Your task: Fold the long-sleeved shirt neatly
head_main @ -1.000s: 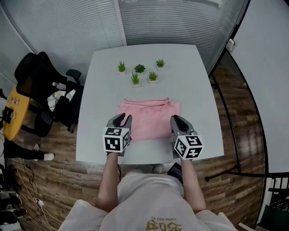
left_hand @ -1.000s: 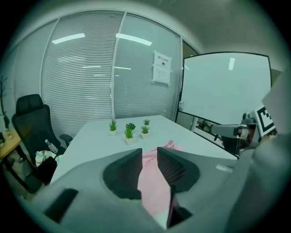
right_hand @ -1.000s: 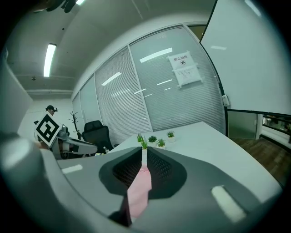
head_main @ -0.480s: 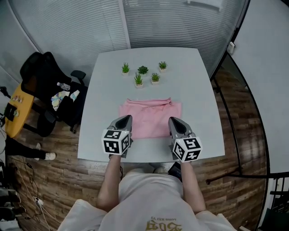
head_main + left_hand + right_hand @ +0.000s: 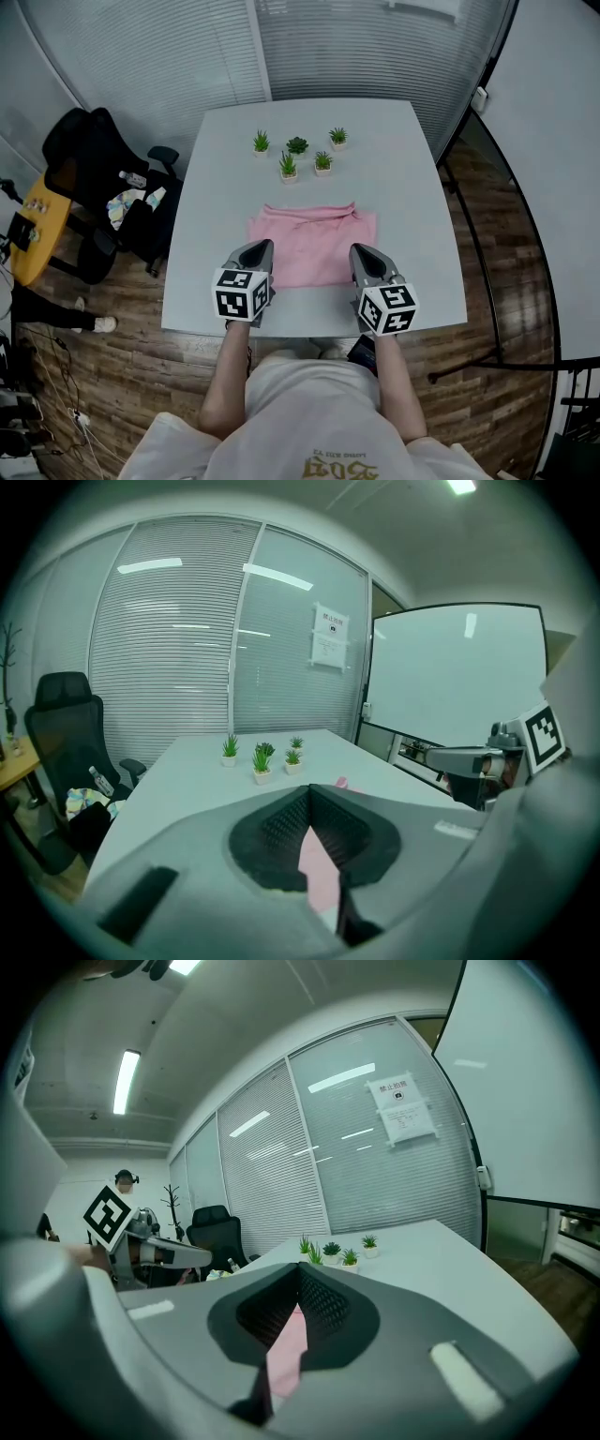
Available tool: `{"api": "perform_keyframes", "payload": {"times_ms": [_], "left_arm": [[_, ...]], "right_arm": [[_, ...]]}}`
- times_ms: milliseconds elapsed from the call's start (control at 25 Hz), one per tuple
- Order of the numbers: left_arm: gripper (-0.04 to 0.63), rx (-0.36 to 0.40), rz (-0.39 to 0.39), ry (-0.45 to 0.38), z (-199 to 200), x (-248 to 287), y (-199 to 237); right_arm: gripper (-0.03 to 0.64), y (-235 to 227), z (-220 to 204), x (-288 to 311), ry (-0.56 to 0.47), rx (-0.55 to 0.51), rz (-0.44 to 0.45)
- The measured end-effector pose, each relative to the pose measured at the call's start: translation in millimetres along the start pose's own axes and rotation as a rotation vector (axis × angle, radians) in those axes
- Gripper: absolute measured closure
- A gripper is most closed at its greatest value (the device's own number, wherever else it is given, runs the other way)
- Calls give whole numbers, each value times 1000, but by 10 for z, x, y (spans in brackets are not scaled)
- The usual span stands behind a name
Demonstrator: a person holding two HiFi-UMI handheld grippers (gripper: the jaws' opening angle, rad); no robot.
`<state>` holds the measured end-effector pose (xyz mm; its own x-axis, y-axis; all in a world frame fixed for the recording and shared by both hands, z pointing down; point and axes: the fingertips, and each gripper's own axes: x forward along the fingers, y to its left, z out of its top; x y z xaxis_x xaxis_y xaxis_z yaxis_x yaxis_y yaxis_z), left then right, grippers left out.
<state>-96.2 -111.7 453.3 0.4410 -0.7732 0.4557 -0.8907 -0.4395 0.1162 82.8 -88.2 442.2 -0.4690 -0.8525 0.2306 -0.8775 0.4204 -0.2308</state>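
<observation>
At near corners of pink shirt point(image 5: 314, 236): left tongs point(image 5: 265, 246), right tongs point(image 5: 357, 249) fully closed, empty.

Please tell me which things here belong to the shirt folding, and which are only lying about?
For the job: pink shirt, left gripper and right gripper (both shut), white table.
Just lying about: five small potted plants, black office chair.
</observation>
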Motion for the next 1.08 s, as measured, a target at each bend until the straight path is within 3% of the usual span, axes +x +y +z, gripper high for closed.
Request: {"api": "perform_keyframes", "payload": {"times_ms": [1080], "left_arm": [[586,5,-3,29,-79,72,-97]], "right_arm": [[604,-124,-102,-38,26,15,4]]}}
